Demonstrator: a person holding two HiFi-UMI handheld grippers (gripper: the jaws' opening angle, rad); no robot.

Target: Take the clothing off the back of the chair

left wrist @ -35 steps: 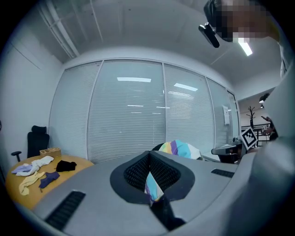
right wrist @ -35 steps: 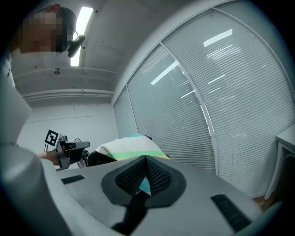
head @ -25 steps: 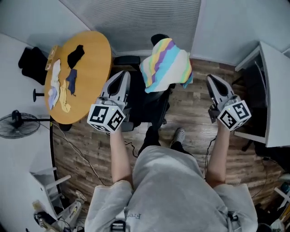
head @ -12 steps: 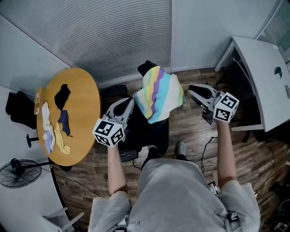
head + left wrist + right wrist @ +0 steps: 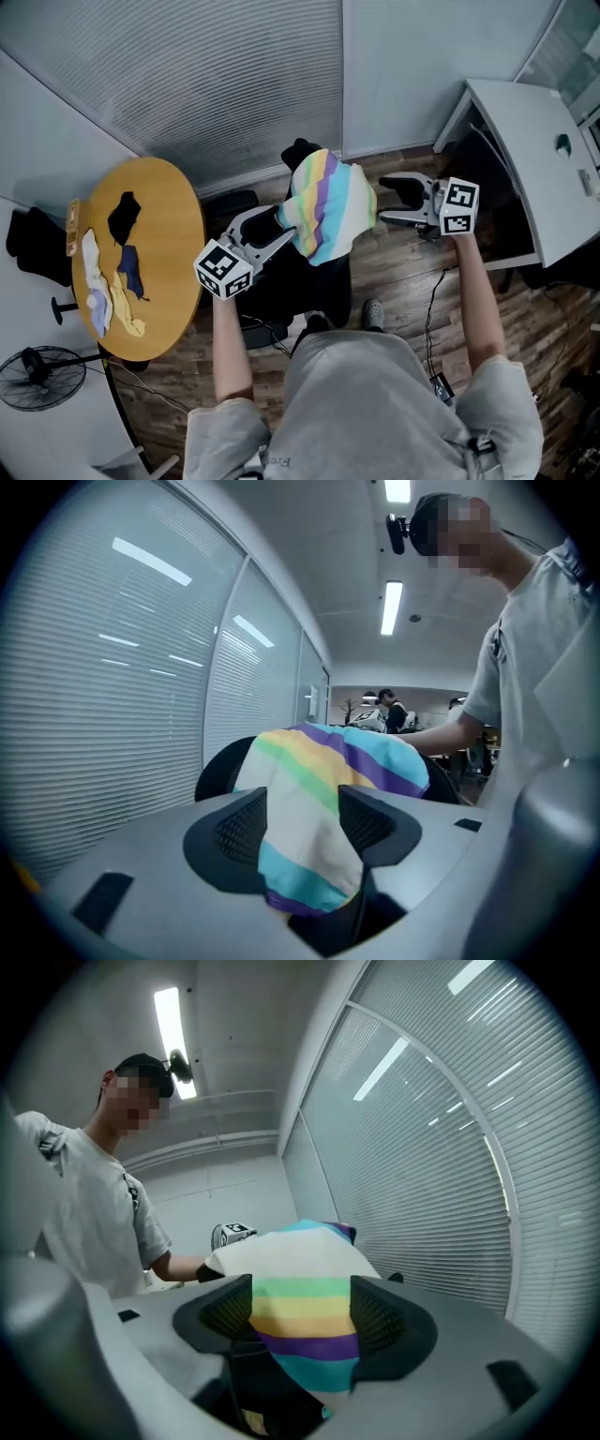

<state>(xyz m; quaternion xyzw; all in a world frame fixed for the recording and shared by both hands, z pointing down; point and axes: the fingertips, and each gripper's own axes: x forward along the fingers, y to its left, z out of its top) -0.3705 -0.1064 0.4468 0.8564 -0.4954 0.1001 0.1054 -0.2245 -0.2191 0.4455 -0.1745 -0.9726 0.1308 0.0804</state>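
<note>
A garment striped in white, yellow, green, purple and turquoise (image 5: 328,202) hangs over the back of a black office chair (image 5: 305,281). My left gripper (image 5: 284,225) is at the garment's left edge. Its jaws are opening, and in the left gripper view (image 5: 302,822) the cloth (image 5: 328,771) lies in the gap between them. My right gripper (image 5: 382,200) is at the garment's right edge, jaws likewise opening. In the right gripper view (image 5: 300,1312) the striped cloth (image 5: 300,1269) fills the gap. The chair back (image 5: 220,771) shows dark behind the cloth.
A round wooden table (image 5: 173,262) with several small pieces of cloth stands to the left. A floor fan (image 5: 28,370) is at the lower left. A white desk (image 5: 525,159) stands to the right. A wall of blinds runs behind the chair. A cable lies on the wood floor.
Both grippers have come in toward the garment from either side, and their jaws have gone from together to apart. The head view has swung toward the chair.
</note>
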